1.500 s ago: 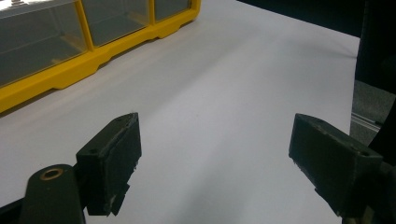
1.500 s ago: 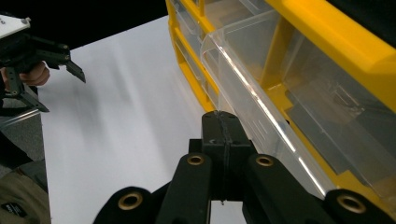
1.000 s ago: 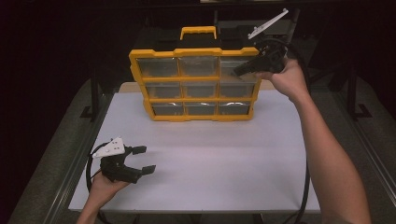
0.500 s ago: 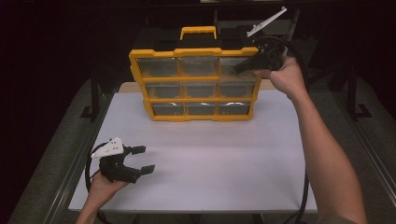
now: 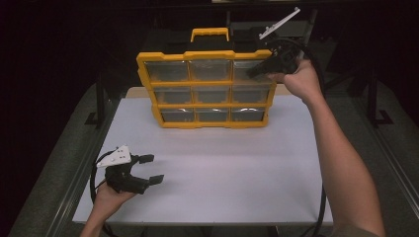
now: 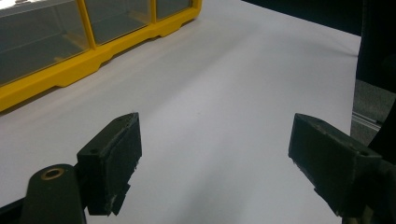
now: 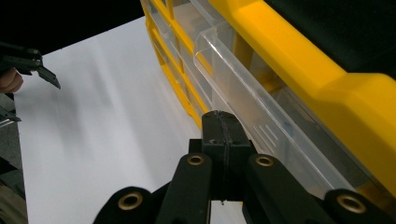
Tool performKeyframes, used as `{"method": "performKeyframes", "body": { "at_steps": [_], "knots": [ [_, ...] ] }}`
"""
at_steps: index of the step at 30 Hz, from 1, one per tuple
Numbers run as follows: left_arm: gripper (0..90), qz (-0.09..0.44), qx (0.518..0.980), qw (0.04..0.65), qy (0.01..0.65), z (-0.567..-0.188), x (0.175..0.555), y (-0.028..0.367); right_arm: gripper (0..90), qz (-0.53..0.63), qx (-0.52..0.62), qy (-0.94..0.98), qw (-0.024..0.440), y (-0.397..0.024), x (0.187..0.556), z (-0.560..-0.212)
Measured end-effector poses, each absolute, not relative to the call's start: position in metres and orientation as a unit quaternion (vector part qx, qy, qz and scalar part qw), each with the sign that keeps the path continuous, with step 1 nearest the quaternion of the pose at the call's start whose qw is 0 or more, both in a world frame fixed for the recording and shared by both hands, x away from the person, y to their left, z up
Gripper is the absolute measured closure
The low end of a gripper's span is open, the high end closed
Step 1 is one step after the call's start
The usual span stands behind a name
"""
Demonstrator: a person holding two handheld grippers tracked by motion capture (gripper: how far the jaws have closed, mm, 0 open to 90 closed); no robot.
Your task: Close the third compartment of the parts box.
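At the back of the white surface (image 5: pixel 212 163) stands a yellow box (image 5: pixel 210 53) with see-through drawers. It stands upright with its drawer fronts facing the person, so each drawer can be reached from the front. A yellow handle (image 5: pixel 210 33) sticks up on top for carrying.

The right gripper (image 5: pixel 261 72) is up at the top right drawer (image 5: pixel 251 70). Its jaws are shut tight together with nothing between them. In the right gripper view the closed tips sit just beside the clear front of that drawer, though I cannot tell if they touch it. I think the closed jaws are held there to hook or push the drawer's edge, because a thin closed tip fits into a small lip better than wide jaws would.

The left gripper (image 5: pixel 151 169) rests low at the near left corner of the surface, well apart from the box. Its jaws stand wide open and hold nothing. It looks like it is just waiting, out of the way, ready to catch or steady something if needed.

Now the count. There is one box. It has nine drawers, in three rows of three. There is one handle. There are two grippers, one in each hand.
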State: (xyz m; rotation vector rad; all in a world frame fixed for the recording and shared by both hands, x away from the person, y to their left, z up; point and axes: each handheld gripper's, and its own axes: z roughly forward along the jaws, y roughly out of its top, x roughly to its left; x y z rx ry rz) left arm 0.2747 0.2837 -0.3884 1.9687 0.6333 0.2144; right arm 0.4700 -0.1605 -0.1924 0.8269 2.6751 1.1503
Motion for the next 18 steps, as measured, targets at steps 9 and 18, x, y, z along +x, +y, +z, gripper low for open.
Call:
{"method": "performKeyframes", "body": {
  "at_steps": [9,18],
  "knots": [
    [17.4,0.089,0.816,0.506,0.263,-0.388,0.275,0.284,89.2,0.37,0.269,0.887,0.06,-0.159,0.474,-0.191],
    [17.3,0.091,0.818,0.505,0.262,-0.388,0.275,0.284,89.2,0.367,0.28,0.885,0.066,-0.158,0.481,-0.19]
  ]
}}
